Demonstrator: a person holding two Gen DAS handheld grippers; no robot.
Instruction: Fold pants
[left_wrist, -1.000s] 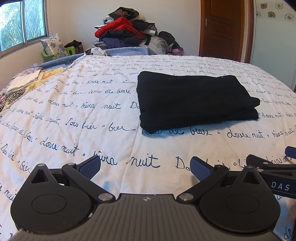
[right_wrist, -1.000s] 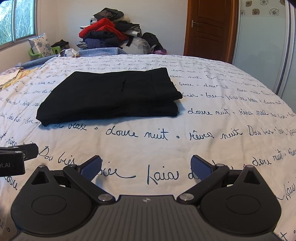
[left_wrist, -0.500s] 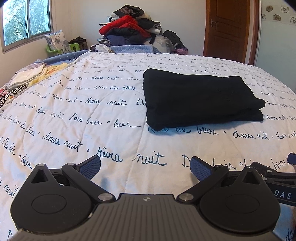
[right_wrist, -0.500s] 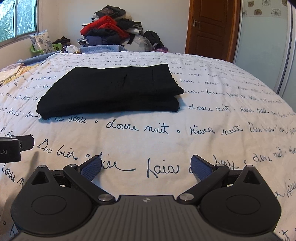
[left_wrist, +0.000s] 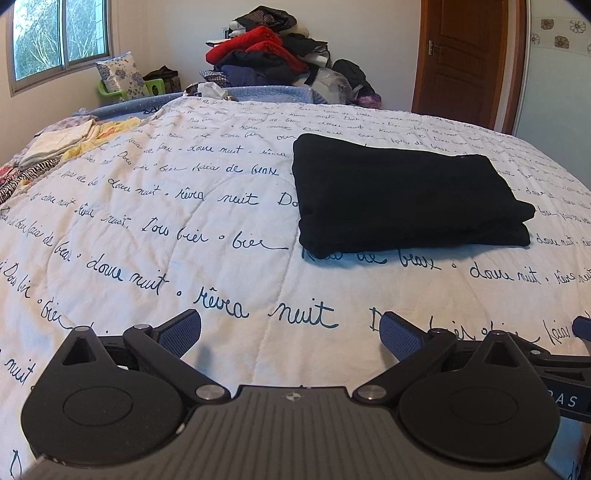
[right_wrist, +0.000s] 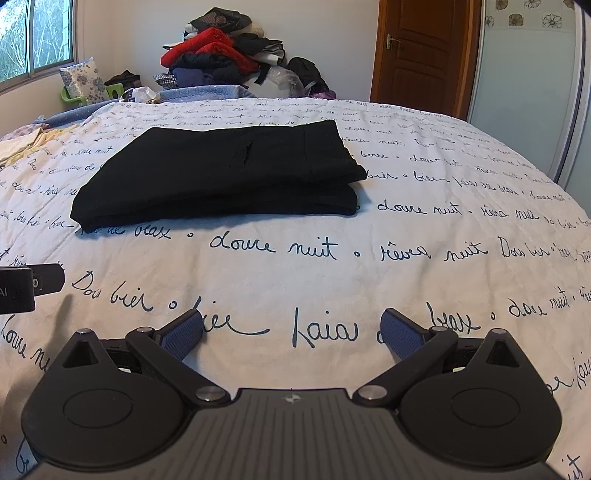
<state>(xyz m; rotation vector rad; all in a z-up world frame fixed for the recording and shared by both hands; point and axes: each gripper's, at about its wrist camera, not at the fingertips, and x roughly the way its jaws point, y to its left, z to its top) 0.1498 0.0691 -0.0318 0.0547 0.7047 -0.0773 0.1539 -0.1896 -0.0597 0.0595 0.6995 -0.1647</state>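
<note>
Black pants (left_wrist: 402, 195) lie folded into a flat rectangle on the white quilt with blue script (left_wrist: 155, 229); in the right wrist view the same pants (right_wrist: 221, 173) sit left of centre, two layers showing at the right end. My left gripper (left_wrist: 290, 334) hangs open over bare quilt, well short of the pants. The right gripper (right_wrist: 291, 332) is open too, nothing between its blue pads. Part of the right gripper (left_wrist: 569, 369) shows at the left view's right edge, and part of the left gripper (right_wrist: 26, 288) at the right view's left edge.
A heap of mixed clothes (left_wrist: 273, 55) is piled against the far wall. Folded light fabrics (left_wrist: 55, 144) lie at the bed's left edge. A wooden door (left_wrist: 461, 55) stands at the back right, a window (left_wrist: 59, 37) at the left.
Both grippers have dropped lower and tilted slightly; the pants sit higher in the views and have not moved on the quilt. Both stay open.
</note>
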